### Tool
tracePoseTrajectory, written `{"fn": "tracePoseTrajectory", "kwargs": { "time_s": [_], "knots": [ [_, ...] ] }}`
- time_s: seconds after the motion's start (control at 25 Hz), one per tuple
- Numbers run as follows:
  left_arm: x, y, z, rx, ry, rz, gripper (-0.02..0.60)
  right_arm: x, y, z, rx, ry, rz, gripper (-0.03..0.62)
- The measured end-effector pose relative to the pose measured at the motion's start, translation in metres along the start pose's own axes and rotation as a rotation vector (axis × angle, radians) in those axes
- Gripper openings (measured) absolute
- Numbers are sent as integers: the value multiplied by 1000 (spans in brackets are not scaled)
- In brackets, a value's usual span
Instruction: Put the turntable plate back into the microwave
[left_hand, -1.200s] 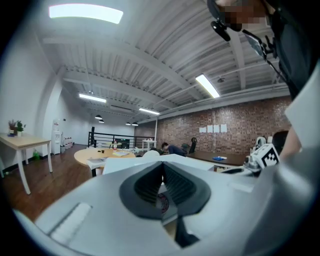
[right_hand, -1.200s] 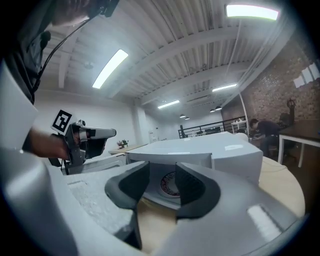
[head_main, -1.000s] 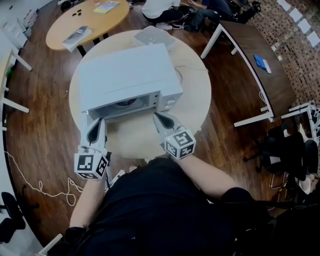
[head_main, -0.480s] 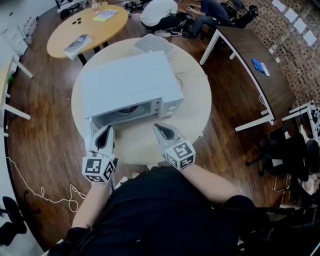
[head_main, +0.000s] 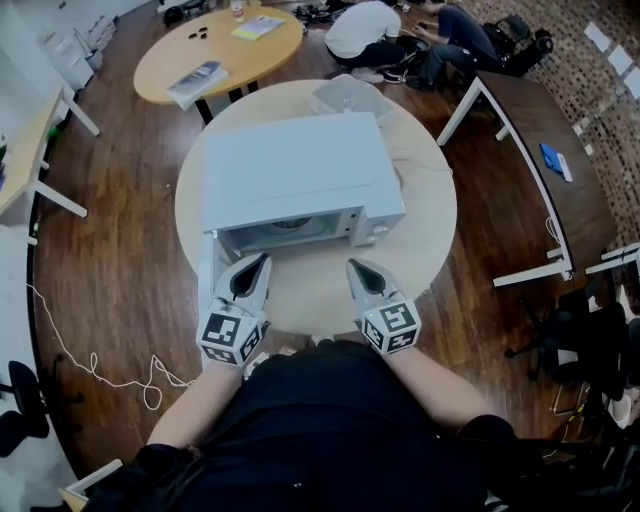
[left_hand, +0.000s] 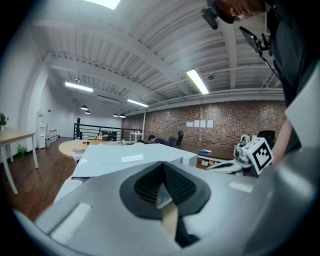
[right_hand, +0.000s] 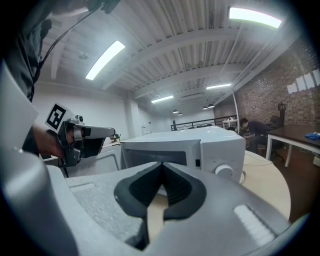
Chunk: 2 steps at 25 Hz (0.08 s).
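Against the earlier frames, the left gripper has slid rightwards along the front of the boxy white microwave oven. It is now further from the white door, which is hanging open at the oven's left. The right gripper is keeping its place just near of the control panel. Both are hovering close to the open front, over the round beige table. Each is holding its fingers pressed fully together, with nothing caught between them.

There is one oven, one door and one plate, and there are two grippers, each carrying one marker cube.

The round turntable plate is lying inside the oven on the cavity floor, beyond the gap between the two grippers. It is showing only as a flat, greyish disc under the roof's edge, too small to make out further.
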<state>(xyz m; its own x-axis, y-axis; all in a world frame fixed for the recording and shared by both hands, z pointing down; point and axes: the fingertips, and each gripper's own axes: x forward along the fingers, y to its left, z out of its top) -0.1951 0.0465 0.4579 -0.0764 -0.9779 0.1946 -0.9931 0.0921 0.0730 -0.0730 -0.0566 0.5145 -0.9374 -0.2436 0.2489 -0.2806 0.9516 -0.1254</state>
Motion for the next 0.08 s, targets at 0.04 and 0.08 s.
{"fn": "tracePoseTrajectory", "kwargs": {
  "time_s": [0.04, 0.08],
  "knots": [
    [1, -2, -1, 0, 1, -5, 5, -1, -1, -1, -1, 2, -1, 2],
    [2, -4, -1, 1, 1, -10, 5, -1, -1, -2, -2, 3, -2, 2]
  ]
}}
